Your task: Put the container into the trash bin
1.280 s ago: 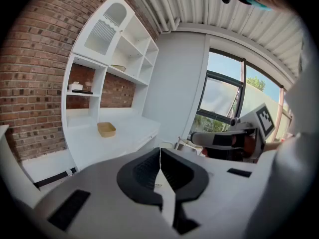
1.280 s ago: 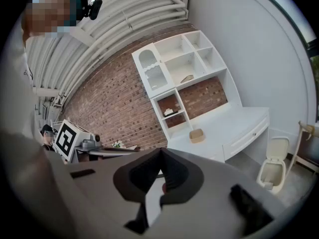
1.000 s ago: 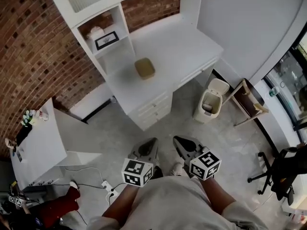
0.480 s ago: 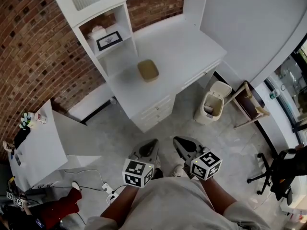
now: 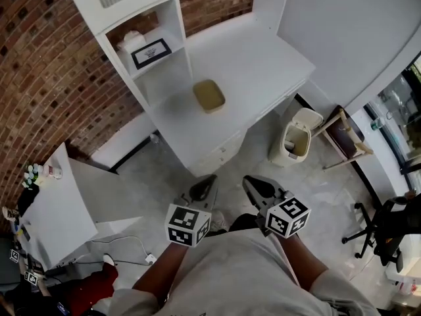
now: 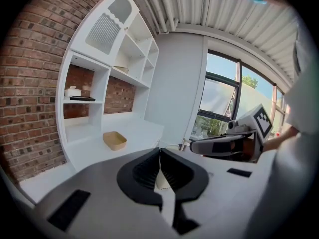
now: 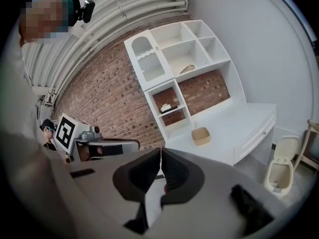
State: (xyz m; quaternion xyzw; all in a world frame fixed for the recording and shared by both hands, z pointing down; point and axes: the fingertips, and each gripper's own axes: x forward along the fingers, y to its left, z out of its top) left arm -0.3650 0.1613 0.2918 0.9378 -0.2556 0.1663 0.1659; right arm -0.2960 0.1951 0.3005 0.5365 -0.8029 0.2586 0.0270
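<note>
Your left gripper (image 6: 160, 158) has its jaws pressed together with nothing between them, and your right gripper (image 7: 160, 159) is the same. You hold both side by side at the lower centre of the head view, pointing slightly downward toward the desk (image 5: 263, 58). The tan container (image 5: 209, 95) lies there, at upper centre, and looks empty. The trash bin (image 5: 280, 151) stands on the floor at centre right with its lid up.
</note>
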